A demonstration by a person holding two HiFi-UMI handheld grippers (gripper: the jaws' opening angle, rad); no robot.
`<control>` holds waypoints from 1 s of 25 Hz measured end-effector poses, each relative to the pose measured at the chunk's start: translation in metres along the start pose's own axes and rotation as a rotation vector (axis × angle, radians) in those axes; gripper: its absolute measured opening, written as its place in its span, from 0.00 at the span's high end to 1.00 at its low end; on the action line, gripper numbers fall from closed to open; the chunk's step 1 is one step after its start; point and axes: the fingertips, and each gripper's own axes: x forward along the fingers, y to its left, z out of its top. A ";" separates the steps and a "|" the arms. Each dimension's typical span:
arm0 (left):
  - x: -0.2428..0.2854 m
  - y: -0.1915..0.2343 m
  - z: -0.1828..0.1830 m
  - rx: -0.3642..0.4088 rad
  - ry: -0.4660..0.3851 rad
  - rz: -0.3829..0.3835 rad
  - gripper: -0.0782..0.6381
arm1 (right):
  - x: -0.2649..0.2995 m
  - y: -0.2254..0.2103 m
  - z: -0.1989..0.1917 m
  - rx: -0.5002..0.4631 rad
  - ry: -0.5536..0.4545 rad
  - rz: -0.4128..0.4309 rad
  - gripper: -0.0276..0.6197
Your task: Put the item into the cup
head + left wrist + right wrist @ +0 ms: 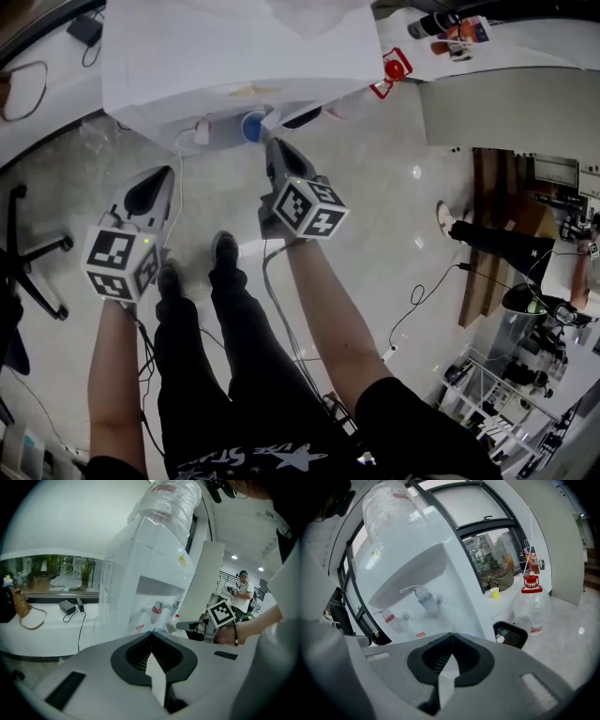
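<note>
Bright, even light; fisheye-warped, dark-vignetted edges.

The person wears black trousers (234,356) and shoes (224,248) (top (267,459) printed with white stars).

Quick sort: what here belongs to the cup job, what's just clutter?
Job (likely): left claw, shut, empty; right claw, shut, empty; white water dispenser with red and blue taps, in front of both.
Clutter: clear plastic jug with red cap; black bin; brown bag; black power adapter.
</note>
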 end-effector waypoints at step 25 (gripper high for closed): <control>0.008 0.023 -0.002 -0.009 -0.026 0.051 0.88 | 0.050 -0.010 -0.028 -0.132 0.133 -0.048 0.92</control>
